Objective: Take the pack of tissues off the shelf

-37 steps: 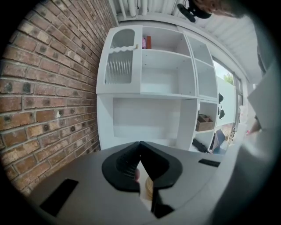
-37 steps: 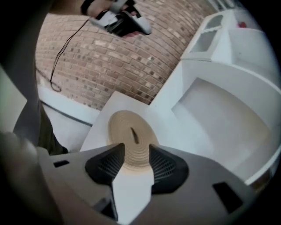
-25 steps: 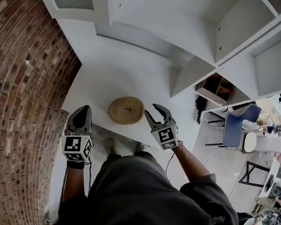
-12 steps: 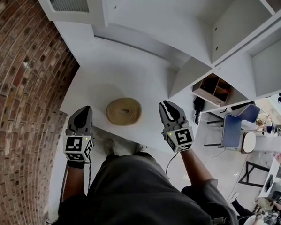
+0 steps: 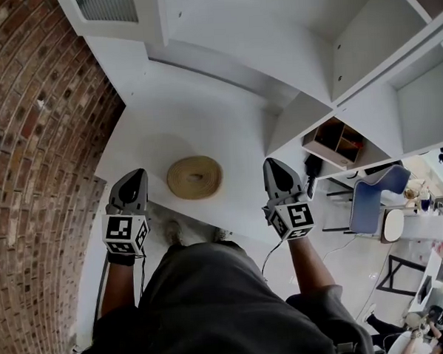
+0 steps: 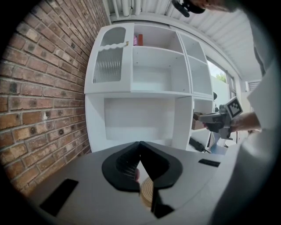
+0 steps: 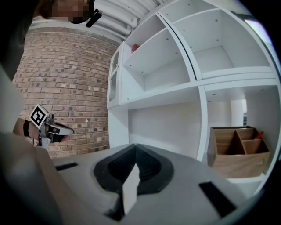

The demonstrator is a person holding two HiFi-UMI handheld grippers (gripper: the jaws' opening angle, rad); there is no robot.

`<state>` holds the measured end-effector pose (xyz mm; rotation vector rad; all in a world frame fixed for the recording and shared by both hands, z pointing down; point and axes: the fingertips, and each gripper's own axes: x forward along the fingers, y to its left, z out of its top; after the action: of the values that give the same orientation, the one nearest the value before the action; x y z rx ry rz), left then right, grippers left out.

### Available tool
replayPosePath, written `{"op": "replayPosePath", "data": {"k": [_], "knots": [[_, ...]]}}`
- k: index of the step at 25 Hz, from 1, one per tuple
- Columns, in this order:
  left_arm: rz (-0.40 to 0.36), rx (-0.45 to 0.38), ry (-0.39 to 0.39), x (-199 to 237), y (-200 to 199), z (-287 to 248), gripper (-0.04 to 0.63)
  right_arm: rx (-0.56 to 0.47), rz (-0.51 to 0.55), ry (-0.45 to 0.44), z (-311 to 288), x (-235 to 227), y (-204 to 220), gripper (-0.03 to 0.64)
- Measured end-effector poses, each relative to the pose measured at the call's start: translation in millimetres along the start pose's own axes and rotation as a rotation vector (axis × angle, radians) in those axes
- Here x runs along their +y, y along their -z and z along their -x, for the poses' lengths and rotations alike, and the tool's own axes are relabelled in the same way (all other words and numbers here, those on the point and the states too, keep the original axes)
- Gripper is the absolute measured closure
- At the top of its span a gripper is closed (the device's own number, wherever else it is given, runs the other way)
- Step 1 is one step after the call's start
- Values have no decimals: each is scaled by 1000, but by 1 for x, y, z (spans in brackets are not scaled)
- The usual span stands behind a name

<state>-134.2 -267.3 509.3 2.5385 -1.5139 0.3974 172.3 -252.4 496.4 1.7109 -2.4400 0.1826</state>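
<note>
**Tissue pack on top shelf, both grippers low and empty**

Tissue pack reads as a small red-pink shape at the left end of the top middle compartment of the shelf unit. It sits close to the divider beside the ribbed-glass door. It is too small to make out its shape or facing. The right gripper view shows the same red spot high up.

Left gripper and right gripper hang over the front edge of the white surface, well below the pack. Both sets of jaws are pressed tip to tip with nothing between them. The left gripper view shows only the round woven mat through the gap under the tips. The mat lies near the front edge, between the two grippers. A wooden organiser box sits in a lower right compartment, out of the way.

Judgement: the pack is on the shelf, so a reach up is what the task calls for.
- Spread the jaws wide before entering the compartment.
- Come in level with the shelf board.
- Straddle the pack across its narrow side and close gently; a soft pack likely squashes, and slips if pinched at a corner.
- The divider probably leaves little room for a jaw on the pack's left.
- Draw straight out over the shelf's front edge.
</note>
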Motion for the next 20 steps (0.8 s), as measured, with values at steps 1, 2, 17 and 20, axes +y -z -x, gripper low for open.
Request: {"op": "replayPosePath", "data": {"k": [1, 2, 17, 20], "knots": [[0, 1, 0, 0, 0, 0, 594, -2, -8, 4, 0, -1, 0, 618], [0, 1, 0, 0, 0, 0, 594, -3, -16, 6, 1, -3, 0, 618], [-6, 0, -6, -1, -3, -1, 594, -11, -50, 13, -3, -12, -3, 618], [-6, -2, -6, -1, -3, -1, 594, -9, -52, 12, -4, -12, -2, 618]]}}
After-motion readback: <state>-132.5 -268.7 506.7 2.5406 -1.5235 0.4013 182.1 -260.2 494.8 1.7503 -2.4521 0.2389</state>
